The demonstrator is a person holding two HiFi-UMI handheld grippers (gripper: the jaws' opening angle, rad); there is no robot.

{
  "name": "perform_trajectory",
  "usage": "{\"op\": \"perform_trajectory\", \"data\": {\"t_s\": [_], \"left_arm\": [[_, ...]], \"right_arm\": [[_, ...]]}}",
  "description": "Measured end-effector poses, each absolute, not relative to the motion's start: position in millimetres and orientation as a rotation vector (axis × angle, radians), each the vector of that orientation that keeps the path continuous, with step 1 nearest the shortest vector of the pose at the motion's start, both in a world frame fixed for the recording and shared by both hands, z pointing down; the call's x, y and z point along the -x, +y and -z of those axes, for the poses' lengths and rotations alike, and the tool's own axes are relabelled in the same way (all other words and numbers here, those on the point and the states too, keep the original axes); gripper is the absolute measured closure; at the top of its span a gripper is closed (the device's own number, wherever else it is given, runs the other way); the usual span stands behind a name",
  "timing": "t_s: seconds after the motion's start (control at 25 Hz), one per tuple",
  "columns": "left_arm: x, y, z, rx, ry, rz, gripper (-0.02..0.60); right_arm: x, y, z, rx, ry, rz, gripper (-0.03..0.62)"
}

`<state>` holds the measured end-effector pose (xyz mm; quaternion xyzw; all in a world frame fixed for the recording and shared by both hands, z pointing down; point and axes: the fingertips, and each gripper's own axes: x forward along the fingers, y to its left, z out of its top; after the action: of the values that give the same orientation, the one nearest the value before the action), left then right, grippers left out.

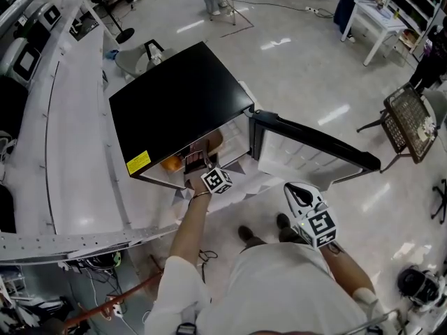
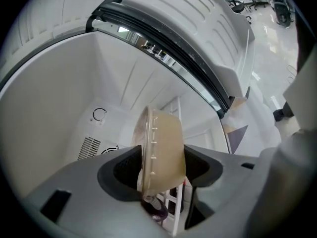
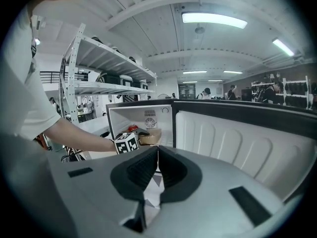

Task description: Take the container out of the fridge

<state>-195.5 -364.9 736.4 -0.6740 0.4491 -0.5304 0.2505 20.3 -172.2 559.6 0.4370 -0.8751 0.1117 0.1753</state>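
L gripper (image 2: pixel 162 155) is in the fridge (image 1: pixel 181 103), jaws squeezing the tan container (image 2: pixel 166 133) so it can come out; R gripper (image 3: pixel 157 155) hangs by the open door (image 3: pixel 237 138), jaws pinched together, empty.

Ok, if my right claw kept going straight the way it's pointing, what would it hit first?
Probably the container held by the left claw, inside the open fridge. Nothing nearer shows in that line, but depth is hard to judge.

long white counter (image 1: pixel 66 159) left | small white table (image 1: pixel 377 18) far right | wire rack, perhaps a cart (image 1: pixel 408 121) | metal shelving (image 3: pixel 99 66) | ceiling lamp (image 3: pixel 214 20) lit
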Motion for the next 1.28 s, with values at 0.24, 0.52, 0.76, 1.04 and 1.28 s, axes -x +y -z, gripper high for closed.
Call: {"op": "perform_trajectory", "data": {"t_s": [0.24,0.52,0.76,1.04,1.28], "left_arm": [[189.3,-355.6,-713.8,1.893,1.248,1.369,0.351],[188.4,-339.1,-699.4,1.931,1.267,1.322,0.356],[185.3,-321.1,-681.2,1.967,1.292,1.273,0.357],[175.2,-299.0,-653.8,2.073,1.362,1.168,0.358],[166.6,-276.3,-631.9,2.230,1.476,1.023,0.359]], "right_arm": [[-15.7,-172.4,-556.3,-1.215,-2.504,-0.305,0.583],[-8.7,-172.8,-557.0,-1.173,-2.533,-0.303,0.583],[2.0,-173.1,-553.7,-1.114,-2.566,-0.283,0.583],[7.8,-175.8,-549.3,-1.068,-2.595,-0.265,0.585],[15.8,-175.7,-549.0,-1.019,-2.619,-0.264,0.585]]}}
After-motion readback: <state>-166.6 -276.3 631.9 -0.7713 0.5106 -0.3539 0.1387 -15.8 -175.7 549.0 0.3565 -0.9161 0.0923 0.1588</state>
